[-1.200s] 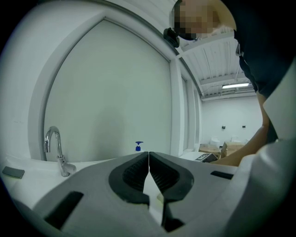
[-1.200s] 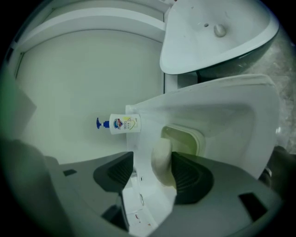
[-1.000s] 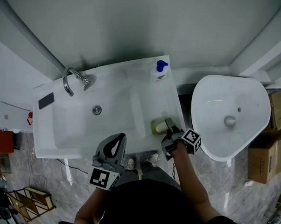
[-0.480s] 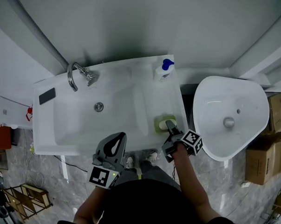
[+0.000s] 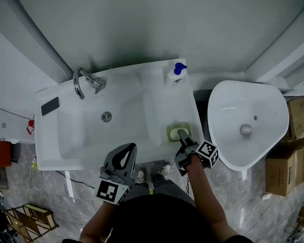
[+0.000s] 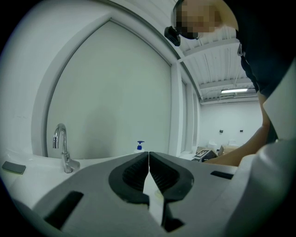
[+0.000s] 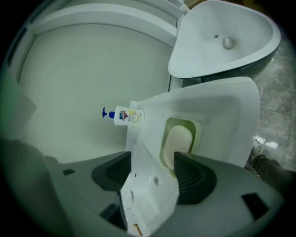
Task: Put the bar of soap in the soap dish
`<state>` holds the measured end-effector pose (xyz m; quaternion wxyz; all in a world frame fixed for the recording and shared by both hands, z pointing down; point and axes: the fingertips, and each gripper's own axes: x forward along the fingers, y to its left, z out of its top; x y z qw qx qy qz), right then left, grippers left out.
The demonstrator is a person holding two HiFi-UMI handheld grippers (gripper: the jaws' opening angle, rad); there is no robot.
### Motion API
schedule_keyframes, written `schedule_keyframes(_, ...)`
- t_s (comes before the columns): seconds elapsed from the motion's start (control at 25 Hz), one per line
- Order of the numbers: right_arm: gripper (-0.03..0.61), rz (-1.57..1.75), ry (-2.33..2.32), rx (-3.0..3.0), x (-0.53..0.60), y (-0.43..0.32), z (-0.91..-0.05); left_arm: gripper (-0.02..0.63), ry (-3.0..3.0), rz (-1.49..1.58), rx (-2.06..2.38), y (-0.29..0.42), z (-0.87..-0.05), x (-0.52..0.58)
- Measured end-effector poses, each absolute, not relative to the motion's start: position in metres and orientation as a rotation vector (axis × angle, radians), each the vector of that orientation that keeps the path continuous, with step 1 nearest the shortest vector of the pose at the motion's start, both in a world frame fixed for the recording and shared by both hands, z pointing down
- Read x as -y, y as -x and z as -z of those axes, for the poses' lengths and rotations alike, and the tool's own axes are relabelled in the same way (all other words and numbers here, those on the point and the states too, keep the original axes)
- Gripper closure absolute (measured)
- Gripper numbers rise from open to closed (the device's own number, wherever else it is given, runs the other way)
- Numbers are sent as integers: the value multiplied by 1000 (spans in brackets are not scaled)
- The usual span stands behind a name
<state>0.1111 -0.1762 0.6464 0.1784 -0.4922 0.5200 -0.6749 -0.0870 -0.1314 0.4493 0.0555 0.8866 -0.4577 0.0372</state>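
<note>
Soap: the bar of soap (image 7: 177, 142) is lying flat inside the soap dish (image 7: 197, 128), pale oval, long way along the dish.
Soap dish: green, rounded rectangle, sits on the sink's (image 5: 81, 136) flat surface at the front right corner, right of the bowl; in the head view it's partly under a gripper jaw (image 5: 170, 134).
Right gripper: the right gripper (image 7: 150, 159) has its jaws spread as wide as they go, nothing clamped. Between them you just see the white sink surface. The right-hand jaw covers the near end of the soap in the right gripper view, can't tell if it actually touches. From the head view it sits at the dish's front edge (image 5: 182, 136).
Left gripper: the left gripper (image 6: 148, 155) has both jaws pressed together with nothing in them, held roughly level at the sink's front edge (image 5: 131, 148), well left of the dish.
Tap: chrome tap (image 5: 84, 83) at the back left.
Dispenser: pump bottle (image 5: 175, 76) with a blue top at the back right corner, lined up behind the dish.
Other stuff: drain (image 5: 107, 116) in the bowl, dark pad (image 5: 50, 108) on the left rim, second white basin (image 5: 247, 128) off to the right, cardboard boxes (image 5: 285, 170) on the floor past it.
</note>
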Motion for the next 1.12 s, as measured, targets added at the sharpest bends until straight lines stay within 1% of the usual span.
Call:
schedule_keyframes(0.12,301,1876,1388,-1498,175,-113,-639,592,-2718,-94,1377,88,-446,130)
schedule_keyframes(0.16,333,1854,1392,-1514,175,-115,-636,592,-2726,-84,1373,88,-443,130)
schedule_keyframes(0.2,391,1822,1405,-1536,174,-118,-631,592,-2734,-77,1368,88,-441,129)
schedule_keyframes(0.32,495,1722,1456,-1605,172,-129,-617,592,-2760,-70,1354,89,-436,127)
schedule_keyframes(0.44,557,1634,1489,-1617,169,-143,-605,592,-2785,-68,1336,90,-432,125)
schedule_keyframes(0.64,565,1398,1520,-1663,164,-176,-559,592,-2798,-47,1304,89,-421,120)
schedule_keyframes(0.88,566,1024,1726,-1816,155,-225,-486,592,-2824,-15,1255,84,-412,116)
schedule_keyframes(1.12,565,665,1854,-1975,136,-244,-403,592,-2882,36,1234,79,-402,117)
